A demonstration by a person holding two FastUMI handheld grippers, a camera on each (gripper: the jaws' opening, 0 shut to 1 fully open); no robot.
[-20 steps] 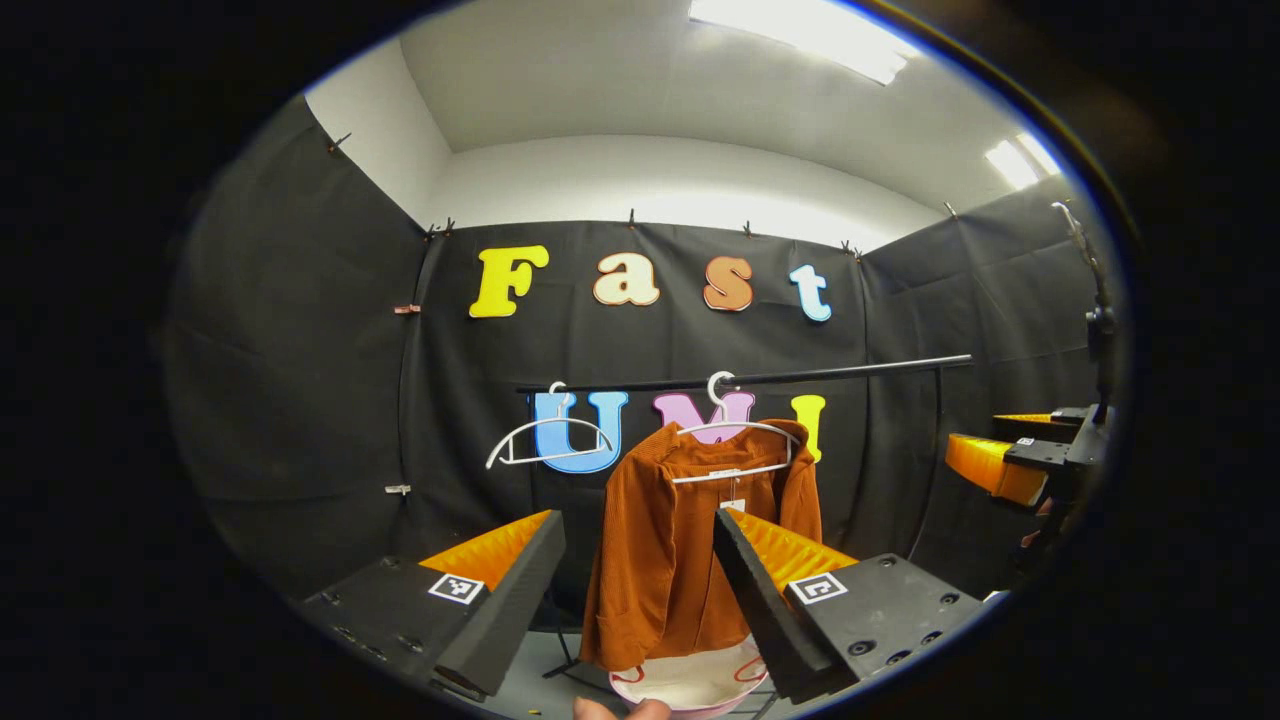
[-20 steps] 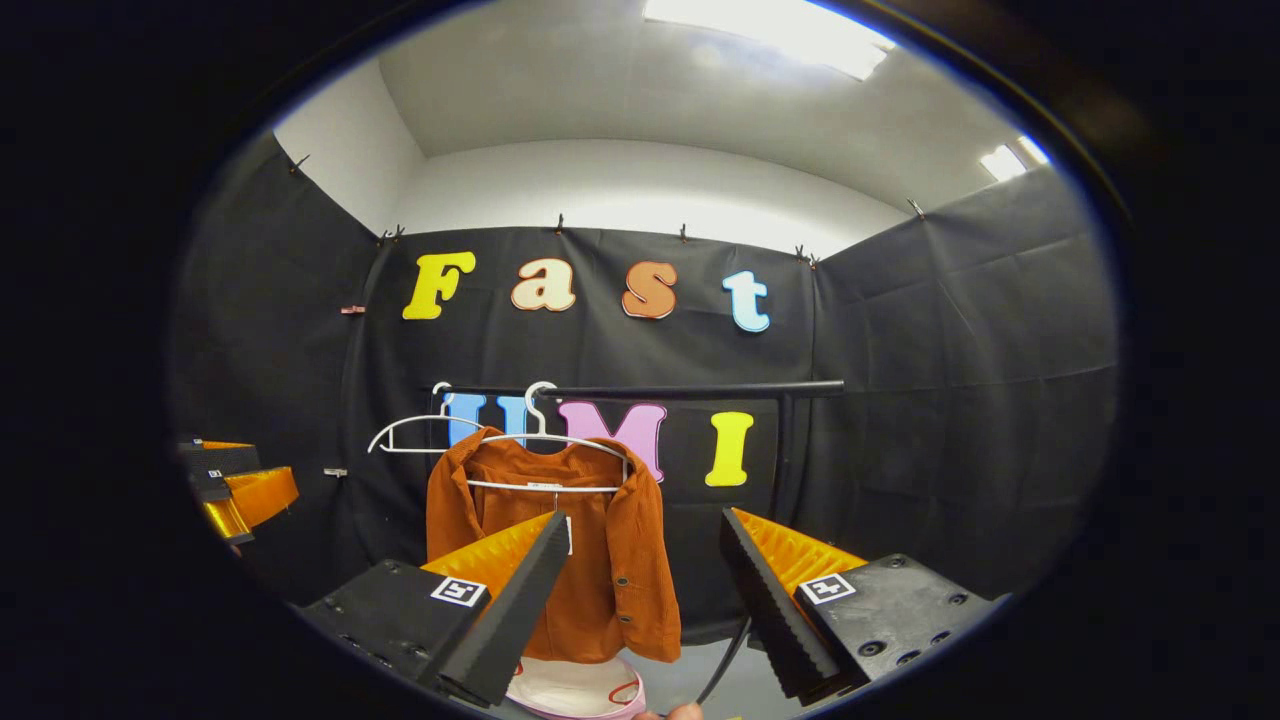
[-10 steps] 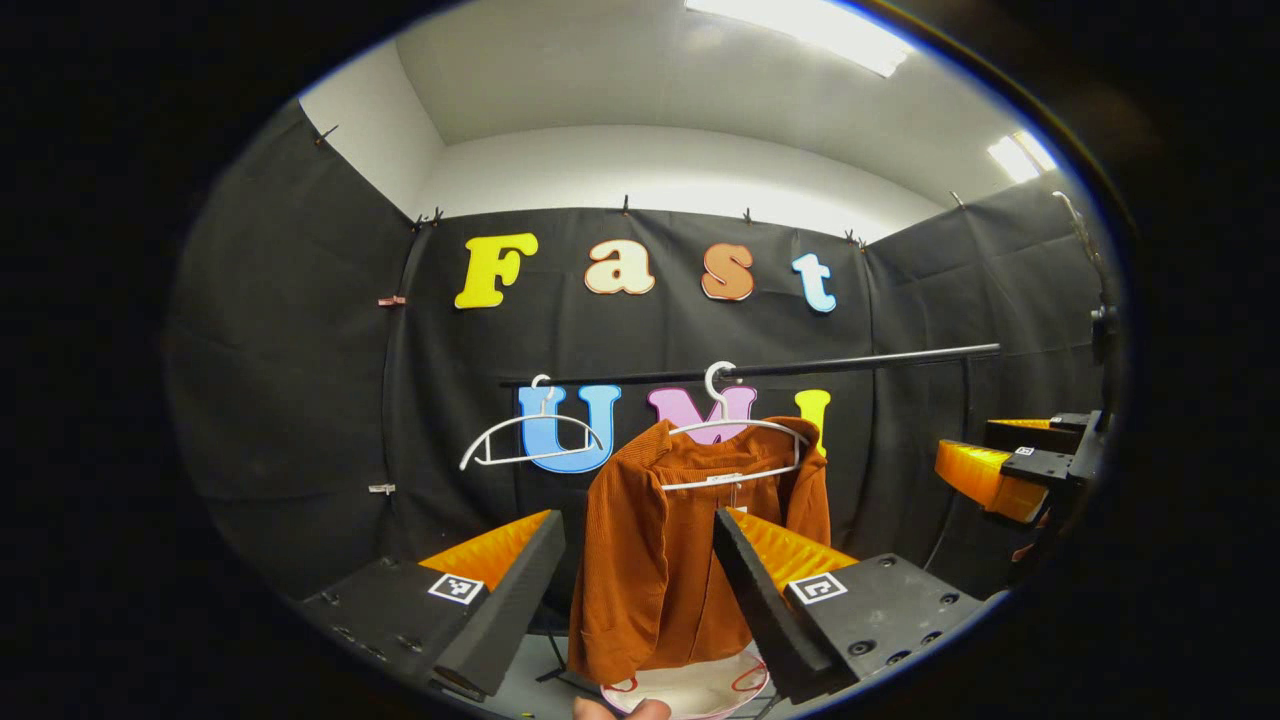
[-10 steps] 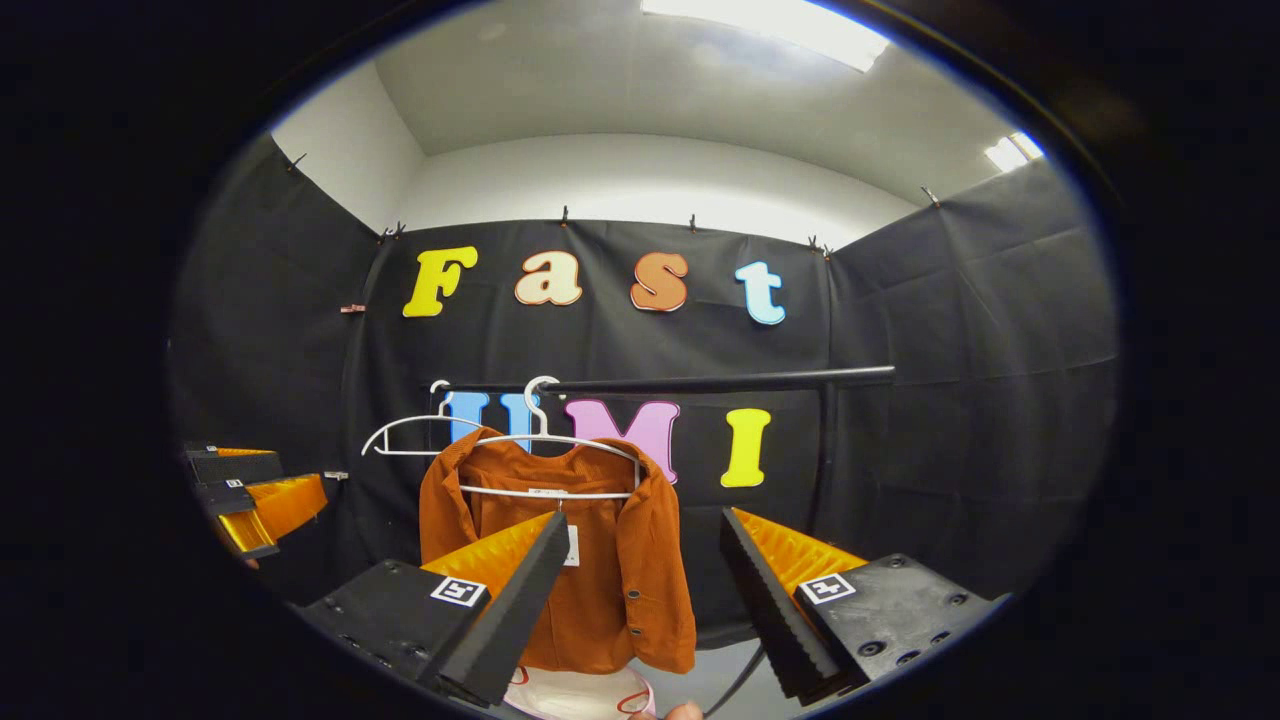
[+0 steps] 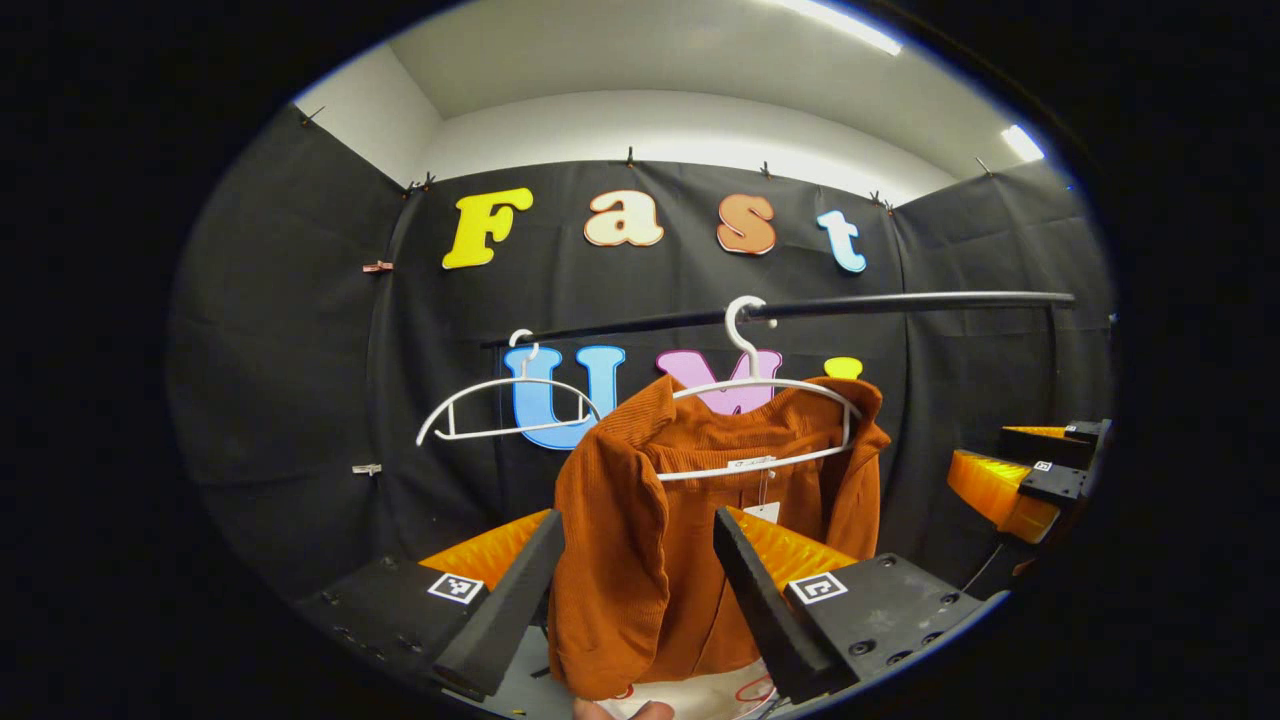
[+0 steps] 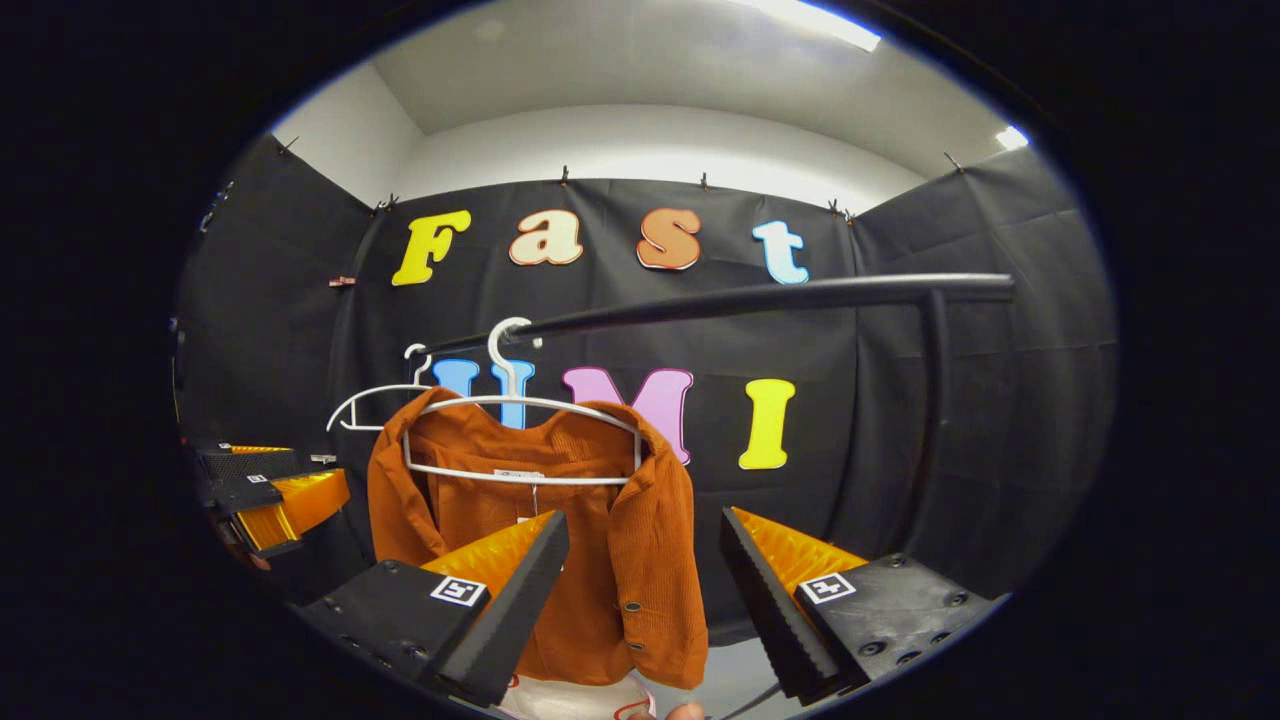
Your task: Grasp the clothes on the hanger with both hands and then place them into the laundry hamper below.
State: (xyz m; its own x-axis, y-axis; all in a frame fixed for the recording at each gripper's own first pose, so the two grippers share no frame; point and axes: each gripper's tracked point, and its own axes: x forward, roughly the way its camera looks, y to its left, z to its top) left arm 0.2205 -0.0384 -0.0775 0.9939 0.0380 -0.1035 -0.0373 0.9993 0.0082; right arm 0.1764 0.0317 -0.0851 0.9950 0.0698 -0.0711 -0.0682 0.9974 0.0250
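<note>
1. The rail (image 5: 800,308) crosses my left gripper view from 9 to 3 o'clock and sits higher and larger than a second ago; in the right gripper view it has swollen into a thick bar. I read this as both grippers having closed in on the rack, so the approach is nearly done.
2. The orange shirt (image 5: 640,540) hangs on its white hanger (image 5: 760,400) at the centre of the left gripper view, and its sleeve now fills the gap between my left gripper (image 5: 635,590) fingers, where before it hung beyond them. That gripper is spread wide, nothing pinched yet.
3. The right gripper (image 6: 640,590) is likewise released; the shirt's buttoned front edge hangs at 6 o'clock between its fingers, with more of the cloth at 7 o'clock behind the left one.
4. The laundry hamper (image 5: 700,695) shows as a pale rim at 6 o'clock, directly under the shirt's hem.
5. An empty hanger (image 5: 505,405) hangs at 9 o'clock of the shirt.
6. View differences: the right gripper view shows the rail's upright post (image 6: 930,400) at 3 o'clock and the shirt's buttons; the left gripper view shows a small tag inside the collar, plus the other gripper at 3 o'clock.
</note>
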